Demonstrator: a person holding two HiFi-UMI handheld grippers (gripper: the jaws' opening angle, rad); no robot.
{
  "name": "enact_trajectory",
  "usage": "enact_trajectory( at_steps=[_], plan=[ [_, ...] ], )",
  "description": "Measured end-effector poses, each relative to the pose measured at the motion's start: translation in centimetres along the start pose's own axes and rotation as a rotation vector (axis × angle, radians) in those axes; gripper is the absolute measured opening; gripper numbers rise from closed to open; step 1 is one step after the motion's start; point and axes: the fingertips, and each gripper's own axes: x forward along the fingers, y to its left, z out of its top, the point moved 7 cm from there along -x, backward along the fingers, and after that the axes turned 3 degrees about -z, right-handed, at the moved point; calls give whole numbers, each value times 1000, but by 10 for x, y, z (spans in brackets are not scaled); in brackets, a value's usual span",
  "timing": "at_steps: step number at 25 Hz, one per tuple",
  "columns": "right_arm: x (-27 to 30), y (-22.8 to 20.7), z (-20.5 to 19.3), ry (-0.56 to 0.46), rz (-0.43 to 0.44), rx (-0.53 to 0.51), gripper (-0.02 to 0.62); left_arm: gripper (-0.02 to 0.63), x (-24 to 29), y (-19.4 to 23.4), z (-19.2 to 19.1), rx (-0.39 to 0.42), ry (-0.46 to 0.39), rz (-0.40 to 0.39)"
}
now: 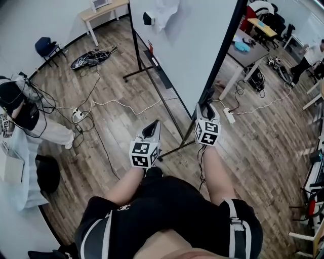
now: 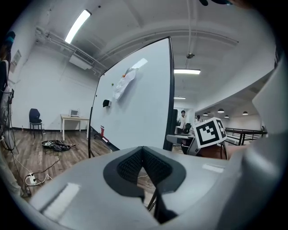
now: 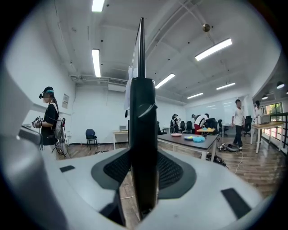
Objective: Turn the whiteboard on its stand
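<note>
While the right claw (image 1: 206, 109) was clamped on the dark side edge of the whiteboard (image 1: 192, 45), pads pressed against that frame, the left claw (image 1: 152, 130) hung nearby with its jaws together and nothing between them. The whiteboard stood upright on its black stand (image 1: 135, 74) on a wood-plank floor (image 1: 263, 152). White cables (image 1: 126, 107) and a power strip (image 1: 77, 115) lay across the planks. A pale worktop (image 1: 101, 10) and a blue chair (image 1: 46, 48) stood by the far wall.
</note>
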Motion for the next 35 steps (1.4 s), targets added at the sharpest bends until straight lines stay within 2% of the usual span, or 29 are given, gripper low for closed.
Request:
enact_trajectory(
  at_steps=[6, 12, 15, 16, 20, 25, 35],
  plan=[
    [-18, -11, -1, 9, -4, 52, 183, 9, -2, -17, 10, 28, -19, -37],
    [-75, -6, 18, -110, -11, 40, 180, 9, -9, -26, 9, 40, -22, -51],
    [-105, -4, 40, -186, -45, 20, 26, 10, -11, -34, 6, 37, -16, -62],
    [-113, -4, 45, -200, -58, 14, 9, 10, -12, -36, 4, 35, -14, -66],
    [-138, 0, 52, -228, -47, 25, 6, 11, -16, -45, -1, 30, -15, -79],
    [-156, 10, 36, -225, -7, 35, 6, 10, -18, -52, -5, 25, -11, -83],
    [-162, 13, 25, -195, 20, 53, 6, 9, -12, -63, -3, 47, -5, -111]
  ],
)
